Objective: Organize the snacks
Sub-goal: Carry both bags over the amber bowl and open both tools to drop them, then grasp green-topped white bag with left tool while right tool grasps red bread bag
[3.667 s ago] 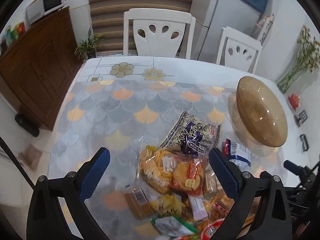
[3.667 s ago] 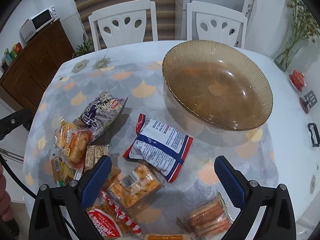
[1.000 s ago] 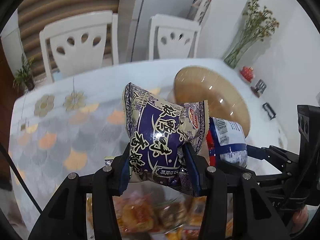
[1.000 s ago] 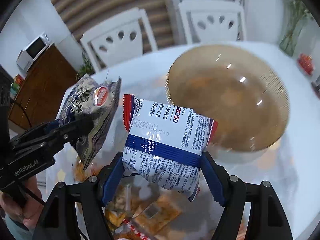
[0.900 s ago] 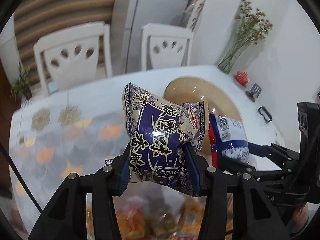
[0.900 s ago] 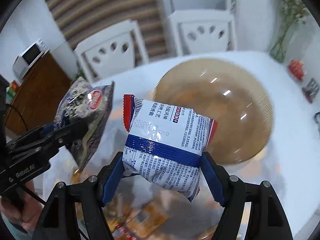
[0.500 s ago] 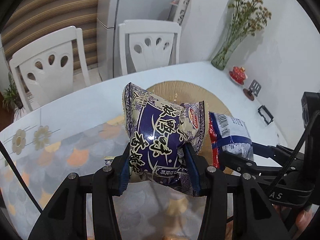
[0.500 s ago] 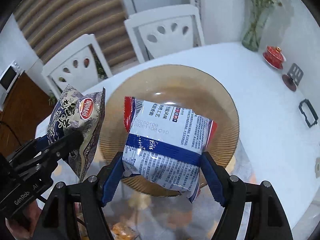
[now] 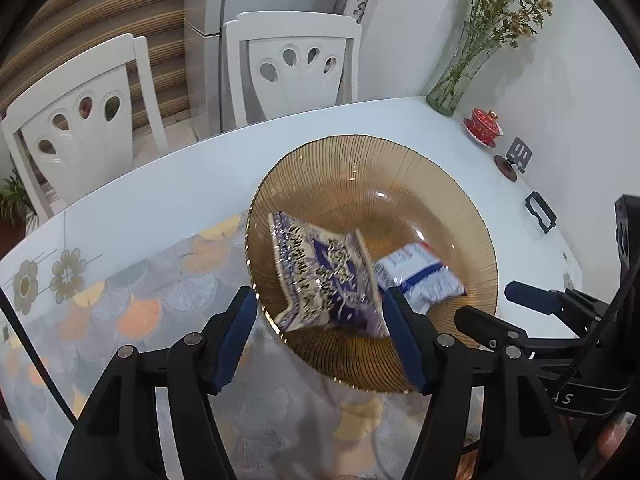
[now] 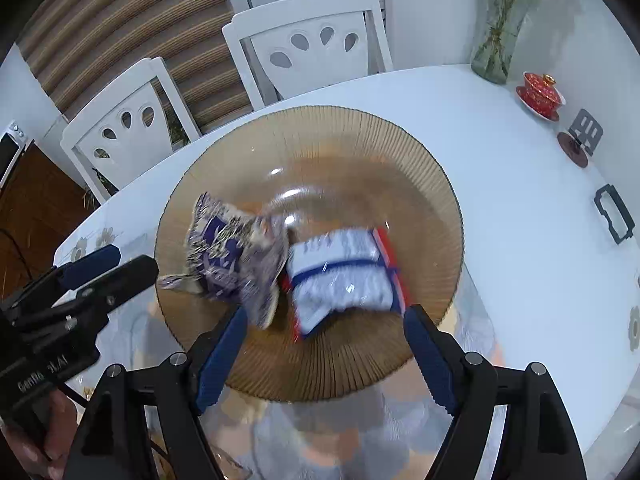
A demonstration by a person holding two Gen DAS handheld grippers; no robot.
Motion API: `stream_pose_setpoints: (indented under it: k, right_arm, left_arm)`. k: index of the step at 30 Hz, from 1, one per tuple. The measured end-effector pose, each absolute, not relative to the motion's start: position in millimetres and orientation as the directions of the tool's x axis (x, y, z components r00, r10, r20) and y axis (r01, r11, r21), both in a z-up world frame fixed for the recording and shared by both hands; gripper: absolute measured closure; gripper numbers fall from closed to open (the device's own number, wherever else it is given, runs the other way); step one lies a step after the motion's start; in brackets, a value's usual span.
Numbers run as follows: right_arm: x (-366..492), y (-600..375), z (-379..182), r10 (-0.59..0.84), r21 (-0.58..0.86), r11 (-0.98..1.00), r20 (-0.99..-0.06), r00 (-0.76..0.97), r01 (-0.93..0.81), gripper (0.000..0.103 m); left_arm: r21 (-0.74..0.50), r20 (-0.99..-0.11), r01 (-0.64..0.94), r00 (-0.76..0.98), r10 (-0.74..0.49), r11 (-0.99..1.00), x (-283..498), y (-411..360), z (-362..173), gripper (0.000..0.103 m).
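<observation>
A ribbed amber glass bowl (image 9: 400,184) (image 10: 400,152) sits on the table. A purple snack packet (image 9: 324,280) (image 10: 236,256) and a white-and-blue snack packet (image 9: 420,276) (image 10: 344,276) are blurred with motion inside the bowl, side by side. My left gripper (image 9: 320,328) is open and empty just over the bowl's near rim. My right gripper (image 10: 320,340) is open and empty over the bowl's near rim. Each gripper shows in the other's view, the right one (image 9: 532,300) and the left one (image 10: 100,268).
Two white chairs (image 9: 292,60) (image 9: 80,120) stand behind the table. A glass vase of flowers (image 10: 496,40), a red lidded cup (image 10: 540,92), a small stand (image 10: 580,140) and a black frame (image 10: 612,212) sit at the table's right side. A scalloped mat (image 9: 140,300) covers the left.
Both grippers have opened and let go of their packets, which have dropped into the bowl. Both grippers have moved closer over the bowl.
</observation>
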State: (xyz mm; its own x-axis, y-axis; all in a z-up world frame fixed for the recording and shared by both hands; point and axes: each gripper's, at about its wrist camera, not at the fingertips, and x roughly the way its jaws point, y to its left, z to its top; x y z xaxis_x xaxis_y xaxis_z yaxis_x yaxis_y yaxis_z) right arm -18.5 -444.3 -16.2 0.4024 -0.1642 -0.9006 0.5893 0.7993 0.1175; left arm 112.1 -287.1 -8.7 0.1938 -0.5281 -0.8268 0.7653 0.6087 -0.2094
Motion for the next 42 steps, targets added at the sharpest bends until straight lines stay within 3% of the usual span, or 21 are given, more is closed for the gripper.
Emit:
stream_pose_setpoints:
  k: [10, 19, 32, 38, 42]
  right_arm:
    - [-44, -387, 2, -0.091, 0.16, 0.858, -0.888, 0.451, 0.488, 0.024]
    - [-58, -313, 25, 0.007, 0.203, 0.92, -0.865, 0.501, 0.337, 0.024]
    - [-92, -244, -15, 0.127, 0.225, 0.951, -0.908, 0.399, 0.21, 0.024]
    - [-115, -237, -29, 0.128, 0.205, 0.961, -0.923, 0.362, 0.183, 0.024]
    - [-130, -228, -43, 0.22, 0.277, 0.949, -0.923, 0.316, 0.151, 0.024]
  left_arm:
    - [-0.139, -0.819, 0.717, 0.304, -0.487, 0.683, 76, -203, 29, 0.04]
    - [-0.205, -0.811, 0.532, 0.378, -0.447, 0.822, 51, -76, 50, 0.04]
    - [-0.307, -0.893, 0.281, 0.247, -0.377, 0.91, 14, 37, -30, 0.037]
    - [-0.385, -0.89, 0.31, 0.123, -0.439, 0.869, -10, 35, -59, 0.037]
    - [-0.402, -0.887, 0.398, 0.057, -0.459, 0.825, -29, 12, -74, 0.037]
